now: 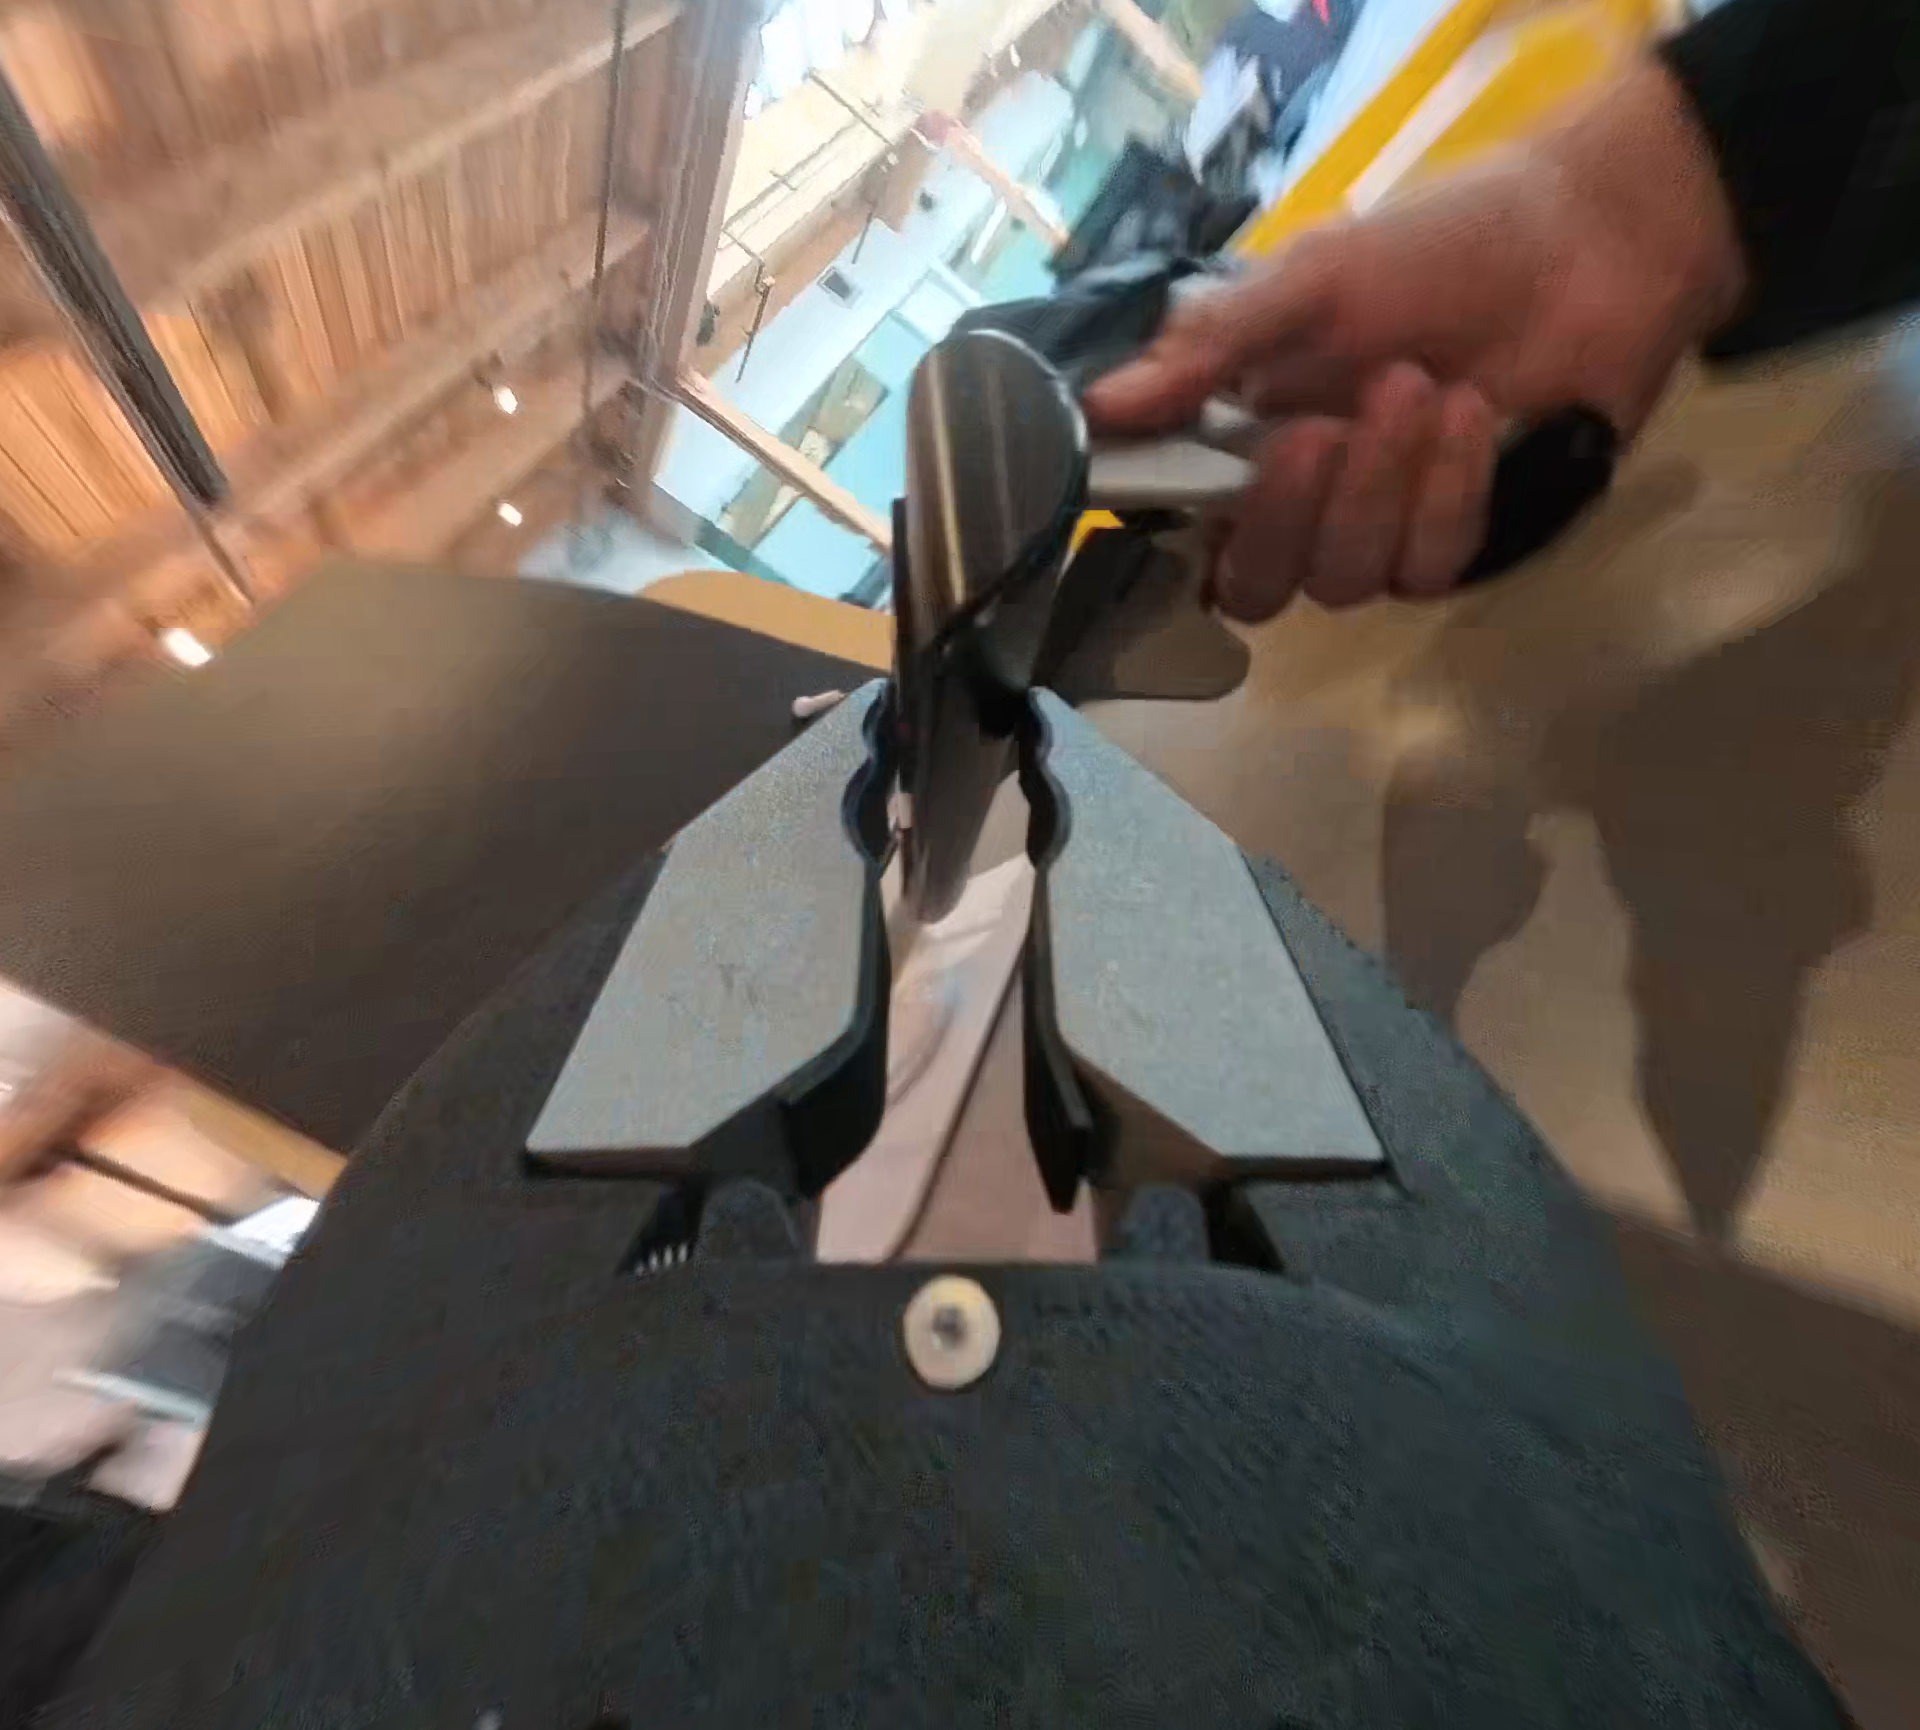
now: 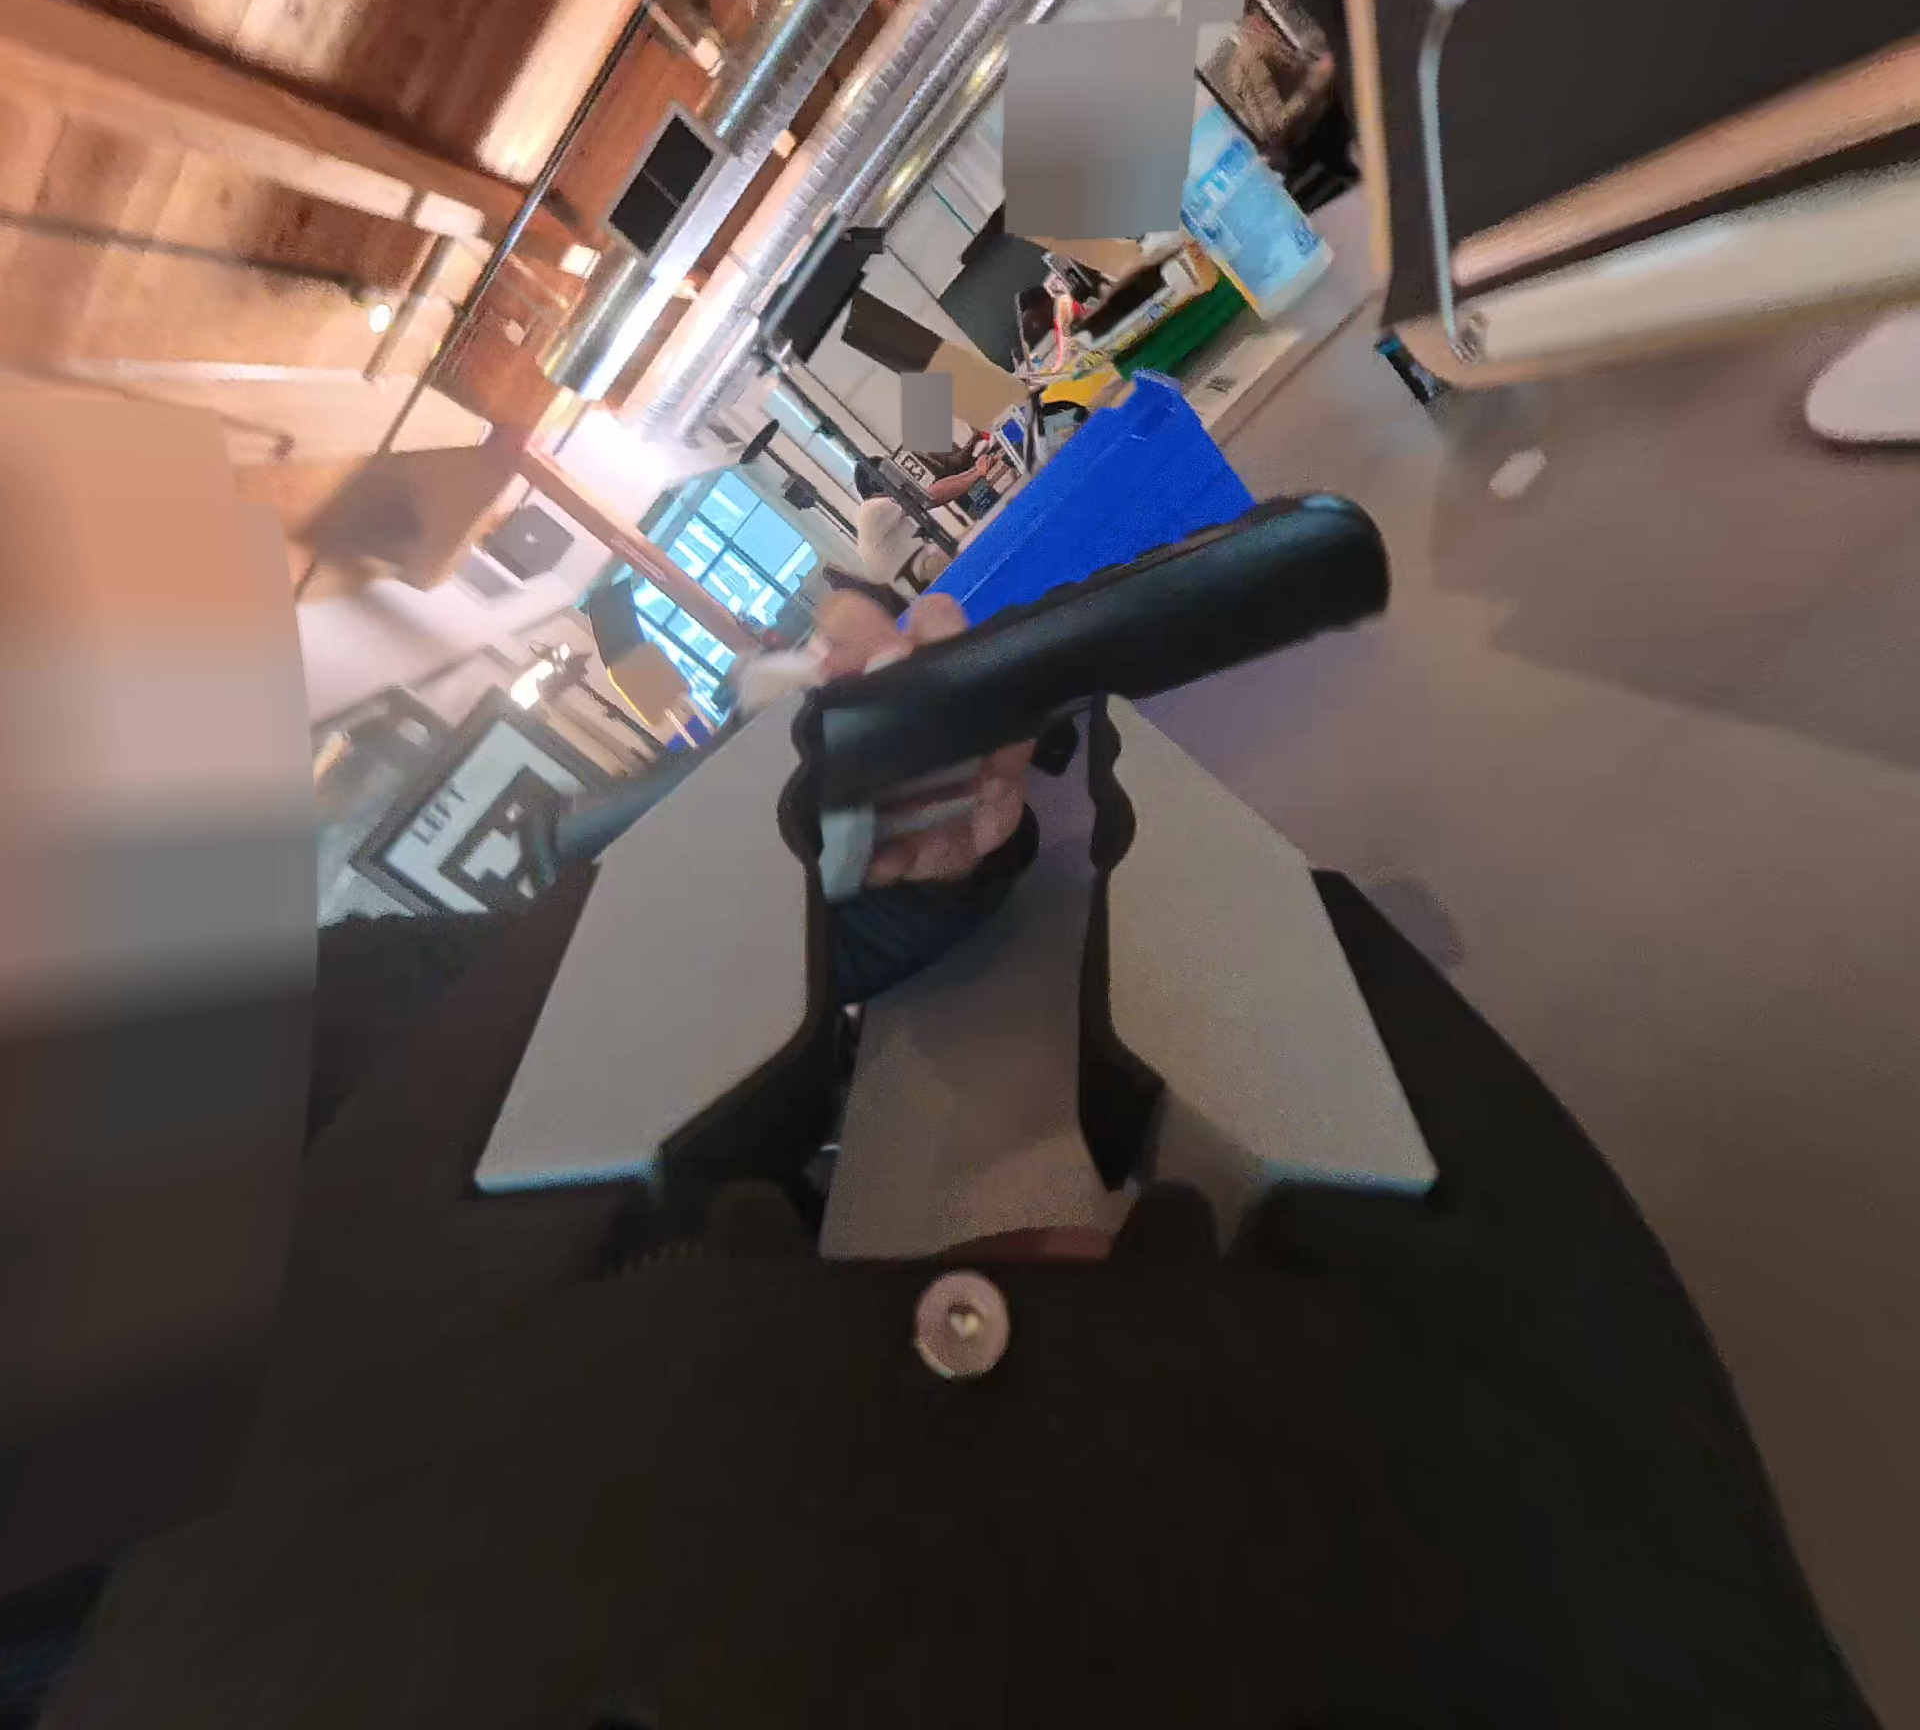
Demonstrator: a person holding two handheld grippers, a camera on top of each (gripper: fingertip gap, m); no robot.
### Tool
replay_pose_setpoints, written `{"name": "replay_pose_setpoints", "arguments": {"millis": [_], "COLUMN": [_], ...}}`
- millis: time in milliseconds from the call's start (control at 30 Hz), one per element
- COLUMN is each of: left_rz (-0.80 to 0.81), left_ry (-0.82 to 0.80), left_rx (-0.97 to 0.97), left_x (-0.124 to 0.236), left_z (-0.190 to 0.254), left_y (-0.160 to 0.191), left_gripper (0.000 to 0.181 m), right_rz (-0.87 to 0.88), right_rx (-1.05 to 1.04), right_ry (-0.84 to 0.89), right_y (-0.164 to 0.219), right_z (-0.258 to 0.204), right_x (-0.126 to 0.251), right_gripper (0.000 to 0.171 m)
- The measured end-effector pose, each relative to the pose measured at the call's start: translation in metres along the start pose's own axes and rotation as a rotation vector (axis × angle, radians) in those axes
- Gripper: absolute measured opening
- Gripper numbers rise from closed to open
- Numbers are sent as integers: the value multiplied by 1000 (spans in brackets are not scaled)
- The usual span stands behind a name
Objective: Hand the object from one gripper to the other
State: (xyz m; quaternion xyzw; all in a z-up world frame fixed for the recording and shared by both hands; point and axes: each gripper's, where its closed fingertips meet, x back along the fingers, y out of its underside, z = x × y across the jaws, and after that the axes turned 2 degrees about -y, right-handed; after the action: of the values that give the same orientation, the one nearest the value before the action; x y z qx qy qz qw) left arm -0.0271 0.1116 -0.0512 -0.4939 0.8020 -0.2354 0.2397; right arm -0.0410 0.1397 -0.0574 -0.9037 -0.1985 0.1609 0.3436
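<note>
**Handover at the midpoint: left has the blade end, right not yet closed**

Here we are in mid-air, both cameras tilted and blurry. The left gripper is pinched tight on the object, a metal-bladed tool with a black handle, clamping it right at its fingertips so the shiny rounded end stands up just ahead of them. Over in the right wrist view, the black handle lies crosswise at the tips of the right gripper, whose jaws stand well apart on either side. It looks to touch the left finger; no squeeze. The person's right hand sits just beyond the tool.

My read: pickup done and the object presented. Still to come, the right closing and the left letting go.
</note>
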Motion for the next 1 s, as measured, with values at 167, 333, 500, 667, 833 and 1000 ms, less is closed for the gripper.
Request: {"name": "replay_pose_setpoints", "arguments": {"millis": [167, 333, 500, 667, 833, 1000], "left_rz": [205, 207, 161, -1, -236, -336], "left_ry": [193, 373, 449, 300, 216, 25], "left_rx": [840, 1196, 1222, 1082, 742, 52], "left_x": [16, 10, 8, 8, 14, 9], "left_z": [-39, -29, -17, -30, -27, -19], "left_y": [-4, 6, 0, 32, 70, 88], "left_gripper": [19, 20, 21, 33, 67, 47], "right_rz": [-49, -240, -362, -284, -151, -200], "right_rx": [407, 669, 532, 276, 25, -142], "right_ry": [171, 240, 138, 75, 35, -21], "right_y": [-7, 29, 56, 43, 21, 33], "right_z": [-6, -2, 2, 1, 6, 3], "right_x": [8, -10, -21, -14, 4, 1], "right_gripper": [57, 46, 21, 17, 16, 17]}}
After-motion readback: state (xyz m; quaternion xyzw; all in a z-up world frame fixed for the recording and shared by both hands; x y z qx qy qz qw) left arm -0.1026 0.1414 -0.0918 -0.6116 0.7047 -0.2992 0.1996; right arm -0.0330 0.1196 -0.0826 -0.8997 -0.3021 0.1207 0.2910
